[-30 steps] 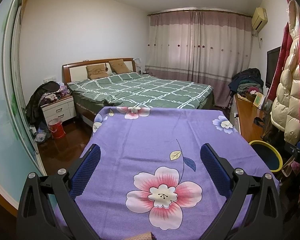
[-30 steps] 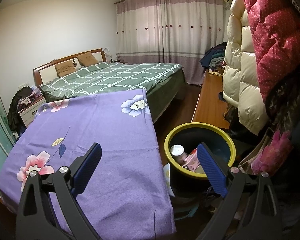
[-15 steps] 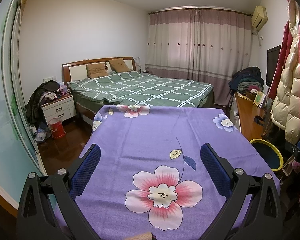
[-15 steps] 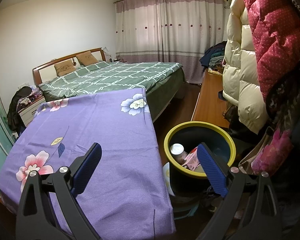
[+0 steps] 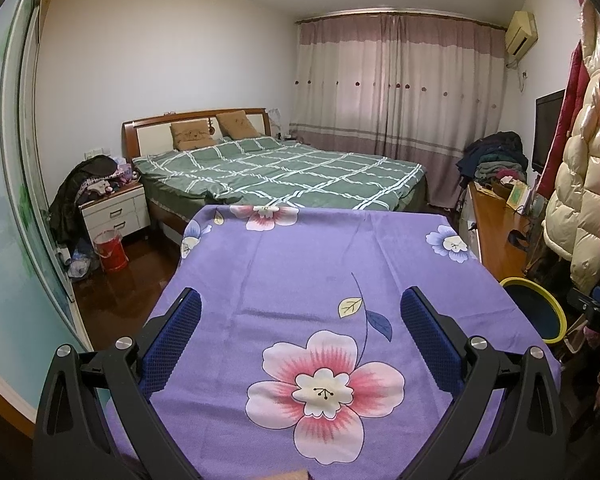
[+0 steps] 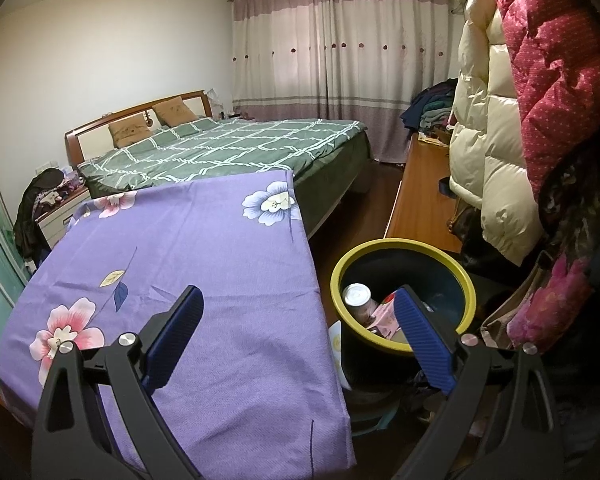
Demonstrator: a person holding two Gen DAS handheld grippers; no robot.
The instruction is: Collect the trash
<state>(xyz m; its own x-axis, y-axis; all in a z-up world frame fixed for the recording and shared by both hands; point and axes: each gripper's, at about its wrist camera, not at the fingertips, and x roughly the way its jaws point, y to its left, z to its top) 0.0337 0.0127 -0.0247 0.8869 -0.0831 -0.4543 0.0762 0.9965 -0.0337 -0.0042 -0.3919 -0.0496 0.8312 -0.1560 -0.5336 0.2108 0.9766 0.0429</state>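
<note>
- Two pairs of tongs, both mine, both with blue pads spread wide and nothing between them: my left gripper (image 5: 300, 336) over the purple flowered cloth (image 5: 324, 280), my right gripper (image 6: 298, 336) straddling the cloth's right edge and the bin.
- Just beside that right edge stands the bin (image 6: 466, 280), dark inside with a yellow rim, lower than the covered surface.
- Collected trash lies in the bin: a can (image 6: 358, 300) with its silver top turned up, leaning against the near-left wall, and touching it a pink-and-white carton (image 6: 386, 316), tilted, partly hidden behind my right pad.
- From my left tongs only the bin's rim (image 5: 540, 294) shows, past the cloth's right edge; its contents are hidden there.
- Smooth and flat, the cloth carries a large pink flower (image 5: 324, 388) near its front edge and smaller flowers at the far corners; it hangs down over the sides.
- Right of the bin, cream and red quilted coats (image 6: 496, 152) hang above a low wooden cabinet (image 6: 420, 208).
- Beyond the cloth's far edge is a bed (image 5: 284, 172) with a green checked cover and two brown pillows at a wooden headboard.
- Left of the bed sits a white nightstand (image 5: 116, 212) piled with clothes, a red bucket (image 5: 110, 250) on the floor before it.
- Farthest off, pink curtains (image 5: 396, 92) cover the back wall, drawn shut.
</note>
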